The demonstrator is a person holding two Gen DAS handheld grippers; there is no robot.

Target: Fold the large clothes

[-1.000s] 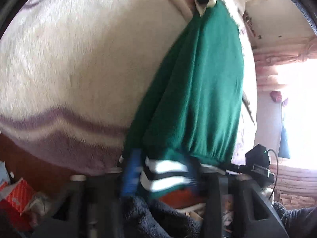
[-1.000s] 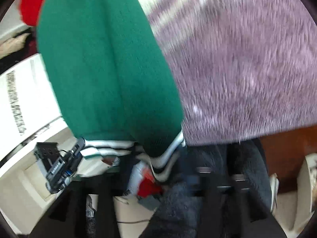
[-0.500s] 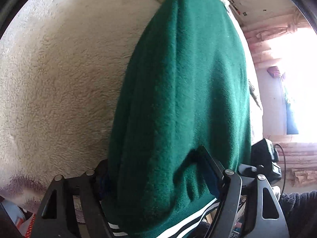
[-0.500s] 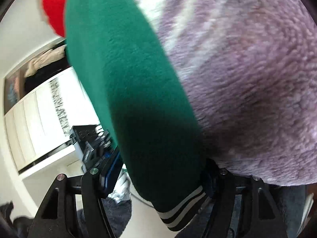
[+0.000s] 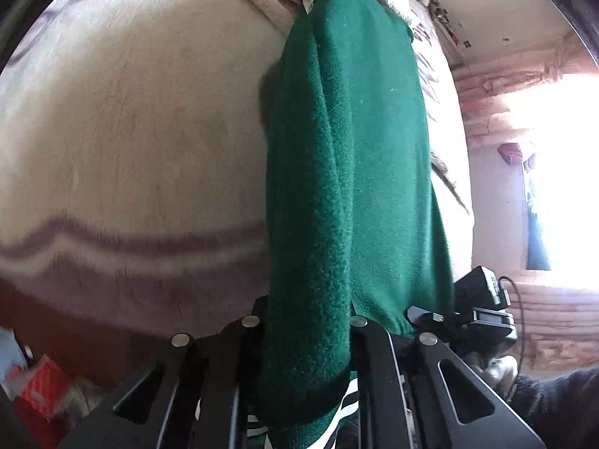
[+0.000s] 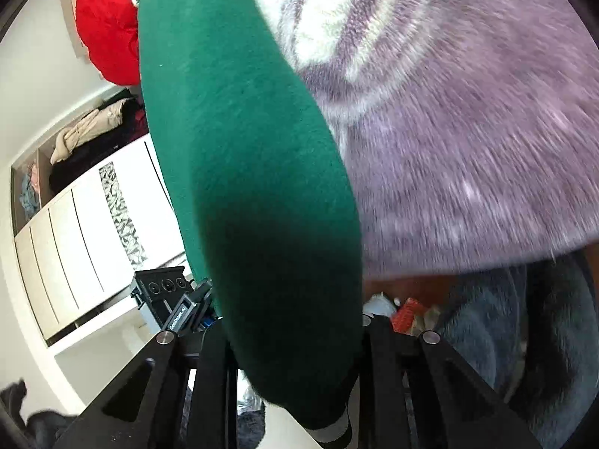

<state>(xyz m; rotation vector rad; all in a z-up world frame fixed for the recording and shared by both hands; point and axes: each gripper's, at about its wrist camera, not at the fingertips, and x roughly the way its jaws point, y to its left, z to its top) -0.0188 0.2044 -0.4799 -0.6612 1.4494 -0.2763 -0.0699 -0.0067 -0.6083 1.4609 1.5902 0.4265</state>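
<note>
A dark green fleece sweater (image 5: pixel 348 149) lies lengthwise on a cream and purple fluffy blanket (image 5: pixel 149 131). Its white-striped hem (image 5: pixel 337 411) hangs towards the camera. My left gripper (image 5: pixel 309 321) is closing, and its fingers pinch a bunched fold of the green fabric near the hem. In the right wrist view the same sweater (image 6: pixel 243 131) runs up the frame beside the purple part of the blanket (image 6: pixel 468 131). My right gripper (image 6: pixel 295 336) is closing too, with the fabric squeezed between its fingers just above the striped hem (image 6: pixel 337 430).
A red garment (image 6: pixel 105 26) lies past the sweater's far end. A white wardrobe (image 6: pixel 75 232) with drawers and clothes-filled shelves stands on the left. A bright window (image 5: pixel 554 168) is on the right. A red-orange box (image 5: pixel 41 385) sits low on the left. A dark fleece sleeve (image 5: pixel 561 404) shows.
Both grippers stood wide around the sweater's hem half a second ago and have now closed onto it. The left view has drawn back, so the blanket's purple stripe shows again.
</note>
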